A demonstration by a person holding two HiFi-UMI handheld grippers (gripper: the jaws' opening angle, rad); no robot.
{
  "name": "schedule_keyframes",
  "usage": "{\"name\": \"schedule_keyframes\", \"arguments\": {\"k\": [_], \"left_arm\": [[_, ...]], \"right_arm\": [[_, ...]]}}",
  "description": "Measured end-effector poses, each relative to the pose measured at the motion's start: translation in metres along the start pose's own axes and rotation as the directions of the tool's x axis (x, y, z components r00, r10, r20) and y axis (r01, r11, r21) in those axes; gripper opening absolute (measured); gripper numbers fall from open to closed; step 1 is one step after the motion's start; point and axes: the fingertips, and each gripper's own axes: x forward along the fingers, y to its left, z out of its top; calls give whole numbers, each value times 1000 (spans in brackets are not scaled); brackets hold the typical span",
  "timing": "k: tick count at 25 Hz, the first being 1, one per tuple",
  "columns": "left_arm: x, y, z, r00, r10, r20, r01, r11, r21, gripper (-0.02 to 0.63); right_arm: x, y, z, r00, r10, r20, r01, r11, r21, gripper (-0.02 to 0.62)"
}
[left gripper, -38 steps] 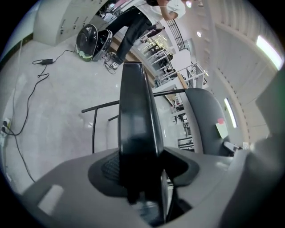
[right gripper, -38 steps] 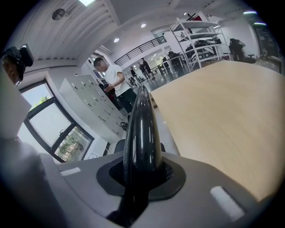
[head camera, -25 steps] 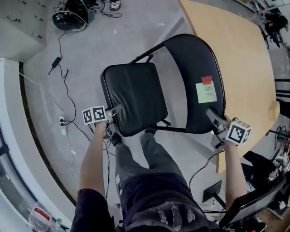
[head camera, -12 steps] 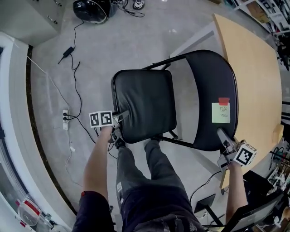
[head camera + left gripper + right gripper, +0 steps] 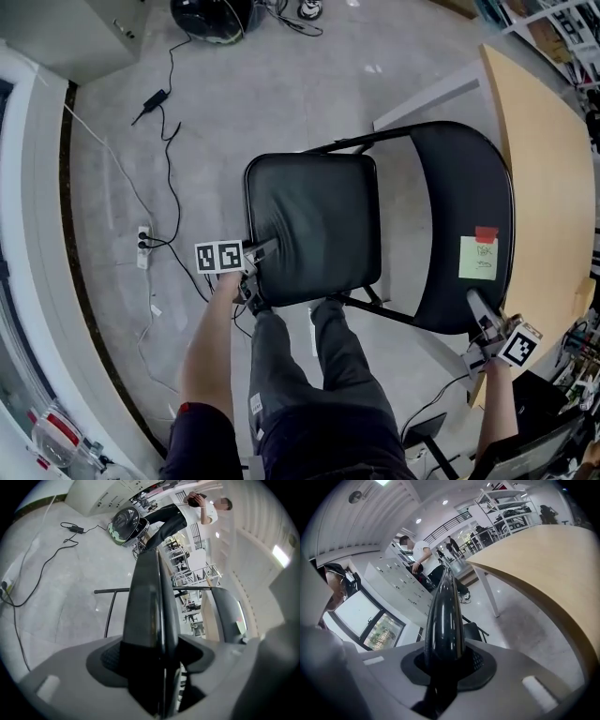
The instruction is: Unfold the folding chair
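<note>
The black folding chair stands opened out, its padded seat lying flat and its backrest to the right with a green note and a red note on it. My left gripper is at the seat's near left edge. In the left gripper view the seat edge runs between the jaws, which are opening and look loose around it. My right gripper is shut on the backrest's top rim, which fills the gap between its jaws.
A wooden table runs close along the chair's right side. Cables and a power strip lie on the floor to the left, and a dark helmet farther off. My legs are under the seat. A person stands in the distance.
The seat's near edge and my left gripper have sunk lower, and the seat now lies flatter. The right gripper has stayed on the backrest rim. The head view has shifted.
</note>
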Motion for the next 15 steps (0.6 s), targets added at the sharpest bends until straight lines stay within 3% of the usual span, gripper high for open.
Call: {"name": "schedule_keyframes", "arguments": {"k": [15], "left_arm": [[-17, 65, 7, 999, -13, 35, 14, 1000, -28, 339]], "right_arm": [[30, 21, -16, 1000, 27, -15, -26, 999, 32, 78]]}}
